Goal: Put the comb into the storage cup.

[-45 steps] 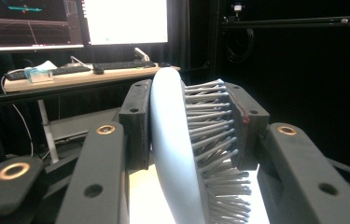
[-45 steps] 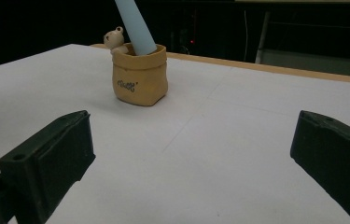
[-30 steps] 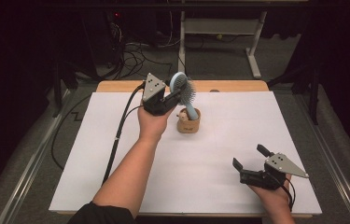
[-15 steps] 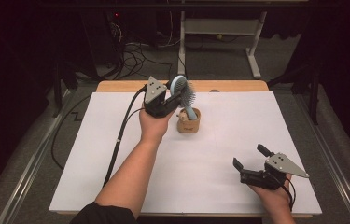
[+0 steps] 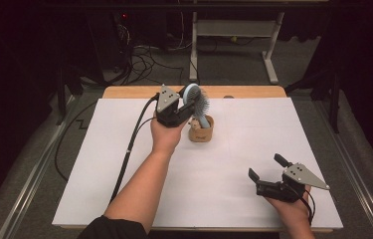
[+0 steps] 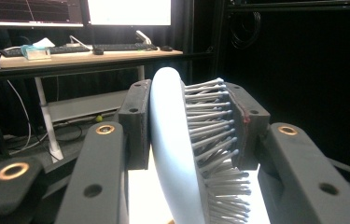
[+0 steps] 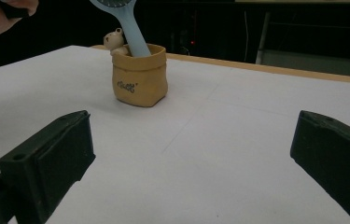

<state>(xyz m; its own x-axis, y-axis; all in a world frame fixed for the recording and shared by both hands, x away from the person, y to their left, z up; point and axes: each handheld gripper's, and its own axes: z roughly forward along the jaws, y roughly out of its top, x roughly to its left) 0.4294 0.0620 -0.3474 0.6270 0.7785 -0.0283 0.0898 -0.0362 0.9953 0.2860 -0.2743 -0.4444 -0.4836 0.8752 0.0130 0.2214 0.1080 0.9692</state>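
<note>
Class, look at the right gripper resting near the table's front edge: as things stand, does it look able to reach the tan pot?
Probably yes. The right gripper is open, and bare white table lies between it and the tan pot.

Dark room: grey carpet floor (image 5: 233,64), tangled cables (image 5: 144,55), a white desk frame (image 5: 233,30) behind the white-covered tabletop (image 5: 253,134).

The hairbrush (image 7: 128,28) handle's lower end is hidden inside the tan holder (image 7: 140,77); the picture's top edge cuts off its head. The holder's dark lettering is too small to read.
</note>
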